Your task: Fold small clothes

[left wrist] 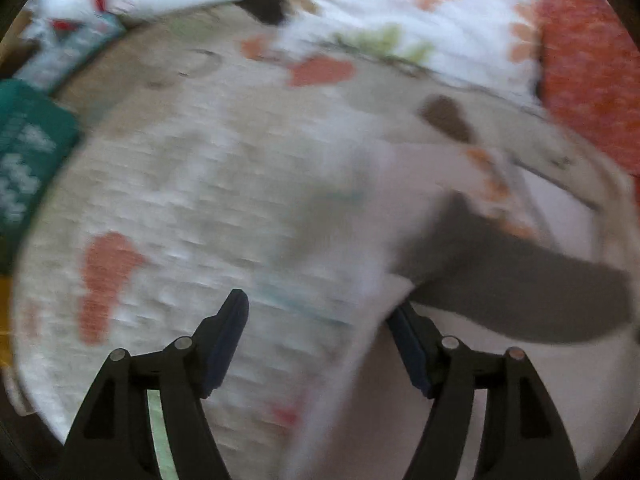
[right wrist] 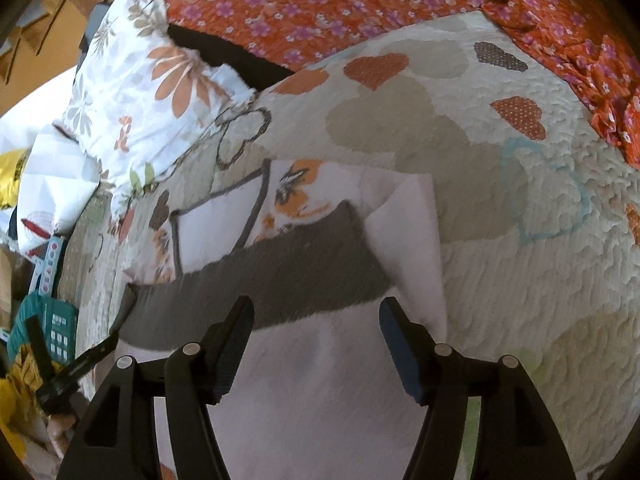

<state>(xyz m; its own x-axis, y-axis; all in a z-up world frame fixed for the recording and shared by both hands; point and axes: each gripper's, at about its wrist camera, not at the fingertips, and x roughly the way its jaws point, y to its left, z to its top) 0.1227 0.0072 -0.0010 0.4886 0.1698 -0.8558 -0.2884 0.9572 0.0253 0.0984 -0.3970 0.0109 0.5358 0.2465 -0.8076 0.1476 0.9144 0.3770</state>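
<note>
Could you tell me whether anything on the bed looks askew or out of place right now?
Only mildly: the white garment lies slanted across the quilt, one folded flap sticking out unevenly past its grey band.

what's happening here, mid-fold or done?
A person with two handheld grippers is folding a small white garment with a grey band on a quilted bedspread. The right gripper and left gripper are both open above the cloth, gripping nothing. One flap already lies folded over; whether it's finished is unclear.

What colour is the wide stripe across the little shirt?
Dark grey. The stripe crosses the pale shirt, clearest in the right wrist view.
</note>
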